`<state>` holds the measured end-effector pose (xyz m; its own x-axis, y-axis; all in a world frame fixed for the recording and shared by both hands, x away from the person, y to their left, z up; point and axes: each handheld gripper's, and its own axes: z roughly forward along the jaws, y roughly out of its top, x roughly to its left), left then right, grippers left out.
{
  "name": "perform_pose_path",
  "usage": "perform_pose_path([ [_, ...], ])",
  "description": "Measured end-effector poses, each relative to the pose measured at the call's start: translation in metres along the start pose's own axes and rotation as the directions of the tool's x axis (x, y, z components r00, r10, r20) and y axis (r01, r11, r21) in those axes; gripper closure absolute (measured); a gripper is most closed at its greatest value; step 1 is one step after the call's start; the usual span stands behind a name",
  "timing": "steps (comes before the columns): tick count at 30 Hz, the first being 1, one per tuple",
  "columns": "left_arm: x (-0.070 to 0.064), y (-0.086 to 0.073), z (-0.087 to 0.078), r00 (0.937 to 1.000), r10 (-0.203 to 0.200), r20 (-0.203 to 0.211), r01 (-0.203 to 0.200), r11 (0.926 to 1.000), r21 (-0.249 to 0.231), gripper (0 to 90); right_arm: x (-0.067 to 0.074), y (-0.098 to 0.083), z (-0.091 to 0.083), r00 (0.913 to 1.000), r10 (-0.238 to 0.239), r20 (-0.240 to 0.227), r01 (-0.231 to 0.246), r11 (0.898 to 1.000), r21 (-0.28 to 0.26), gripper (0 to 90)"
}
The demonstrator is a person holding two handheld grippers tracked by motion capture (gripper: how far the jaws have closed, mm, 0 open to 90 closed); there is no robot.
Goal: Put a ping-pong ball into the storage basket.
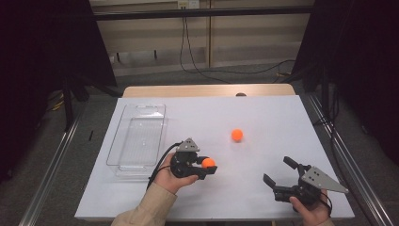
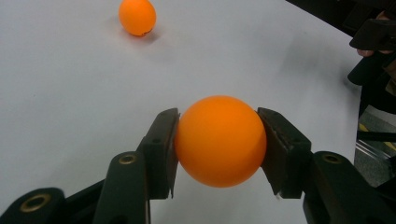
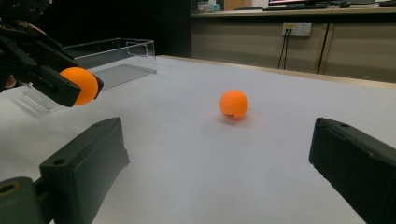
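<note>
My left gripper [image 1: 208,165] is shut on an orange ball [image 2: 219,140], whose sides both pads press; the same held ball [image 1: 208,163] shows just above the white table sheet, and from the right gripper view the held ball [image 3: 80,85] hangs at the far left. A second orange ball [image 1: 237,135] lies loose on the sheet farther back; this loose ball [image 3: 233,104] sits ahead between my right jaws, and the loose ball [image 2: 137,17] is also beyond the held one. My right gripper [image 1: 279,171] stands open near the front right, with nothing between its jaws.
A clear plastic tray [image 1: 137,139] lies at the left of the white sheet [image 1: 263,113], just left of my left hand. The clear tray [image 3: 112,58] has upright walls. Dark curtains flank the table, and cables run across the floor behind.
</note>
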<state>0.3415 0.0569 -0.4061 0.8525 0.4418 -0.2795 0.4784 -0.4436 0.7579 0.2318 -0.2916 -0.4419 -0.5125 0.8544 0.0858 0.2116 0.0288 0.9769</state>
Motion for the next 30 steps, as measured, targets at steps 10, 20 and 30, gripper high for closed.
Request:
perform_pose_path([
  [10,0.0019,0.0001,-0.0015,0.9999,-0.012,-0.001,0.012,0.9999,0.001,50.8,-0.0002,0.0001,-0.0003,1.0,0.0,0.001,0.0,1.0,-0.001,3.0],
  [20,0.0039,0.0002,-0.0034,0.9997,-0.022,-0.003,0.022,0.9997,-0.002,50.8,-0.0002,0.0003,-0.001,1.0,0.001,0.001,-0.001,1.0,-0.003,3.0],
  [30,0.0063,0.0003,-0.0058,0.9991,-0.041,-0.005,0.041,0.9991,-0.002,50.8,0.0002,0.0005,-0.001,1.0,0.0,-0.001,0.0,1.0,-0.004,3.0],
])
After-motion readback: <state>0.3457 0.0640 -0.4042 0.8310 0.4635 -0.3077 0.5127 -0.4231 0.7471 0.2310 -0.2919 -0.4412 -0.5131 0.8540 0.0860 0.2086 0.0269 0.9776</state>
